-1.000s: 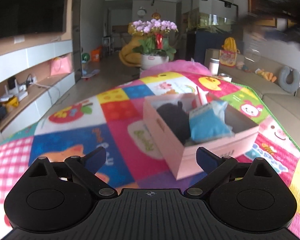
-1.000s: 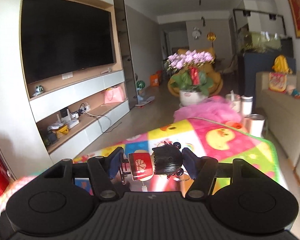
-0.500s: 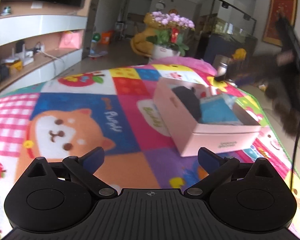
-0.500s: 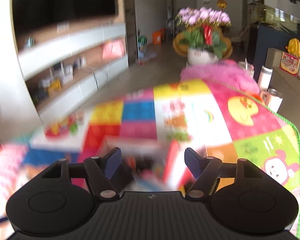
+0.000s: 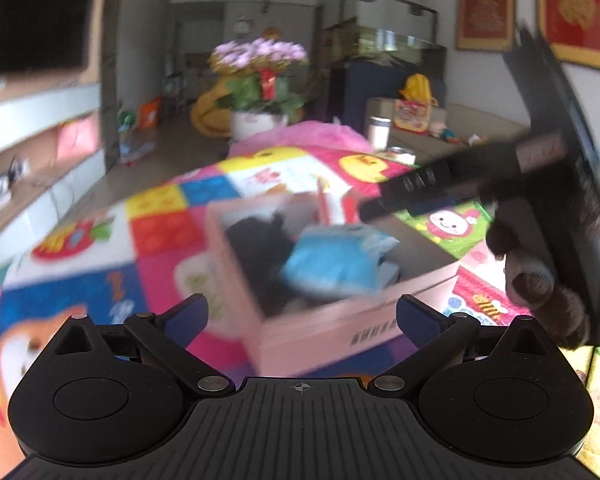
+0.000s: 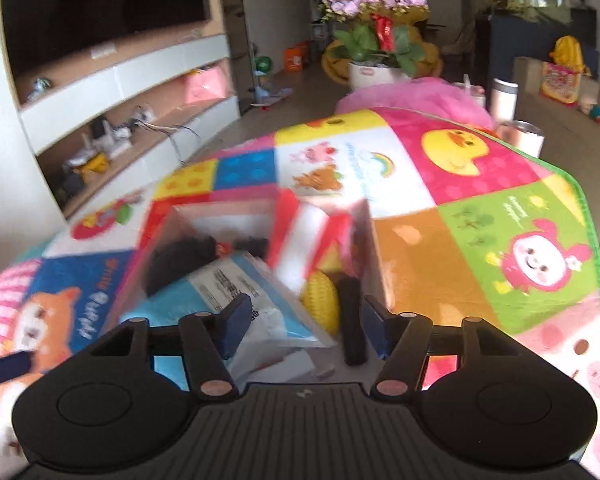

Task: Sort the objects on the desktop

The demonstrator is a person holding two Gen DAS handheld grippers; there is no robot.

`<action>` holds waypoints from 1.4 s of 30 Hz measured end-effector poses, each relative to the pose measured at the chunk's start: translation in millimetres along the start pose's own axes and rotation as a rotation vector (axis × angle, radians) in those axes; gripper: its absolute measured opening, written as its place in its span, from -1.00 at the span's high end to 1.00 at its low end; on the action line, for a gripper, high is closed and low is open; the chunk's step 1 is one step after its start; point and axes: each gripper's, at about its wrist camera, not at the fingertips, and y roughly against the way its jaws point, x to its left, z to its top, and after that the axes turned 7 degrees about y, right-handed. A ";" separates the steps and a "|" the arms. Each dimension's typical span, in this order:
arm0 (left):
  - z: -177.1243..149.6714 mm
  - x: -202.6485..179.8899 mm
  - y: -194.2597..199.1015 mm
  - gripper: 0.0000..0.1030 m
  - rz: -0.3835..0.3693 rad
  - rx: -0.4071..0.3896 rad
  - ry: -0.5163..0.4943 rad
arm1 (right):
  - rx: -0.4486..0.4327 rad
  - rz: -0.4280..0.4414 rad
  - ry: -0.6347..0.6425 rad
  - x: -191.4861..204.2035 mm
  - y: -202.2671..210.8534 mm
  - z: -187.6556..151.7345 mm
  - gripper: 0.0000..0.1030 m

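Patchwork play mat (image 6: 480,216) carries pink box (image 5: 332,328), mid-mat, holding blue packet (image 5: 332,264) and yellow ball (image 6: 320,300). Right gripper (image 6: 304,328) over box, jaws just narrowed, gripping nothing. Left gripper (image 5: 300,316) wide, empty.

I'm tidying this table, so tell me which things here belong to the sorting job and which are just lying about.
Job: pink box, blue packet, yellow ball, black item, right gripper, left gripper.

Lying about: flower pot, steel cup, white tumbler, TV.
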 end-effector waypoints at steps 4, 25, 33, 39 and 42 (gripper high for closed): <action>10.5 -19.5 -28.4 -0.99 0.072 0.027 -0.135 | -0.027 0.054 -0.003 -3.6 7.0 16.4 -0.17; 30.2 60.2 -64.0 -1.00 0.120 0.189 0.007 | 0.076 0.097 0.034 -9.9 -10.5 -11.0 0.05; 28.5 52.4 -44.3 -1.00 0.069 0.154 0.050 | 0.060 0.101 -0.029 -5.6 -25.6 13.3 0.05; 20.8 37.2 -39.1 -1.00 0.111 0.147 -0.010 | 0.116 0.035 -0.053 -17.6 -44.9 -1.4 0.05; 20.0 33.4 -42.6 -1.00 0.098 0.147 -0.001 | 0.045 0.051 -0.067 -31.0 -22.8 -1.8 -0.05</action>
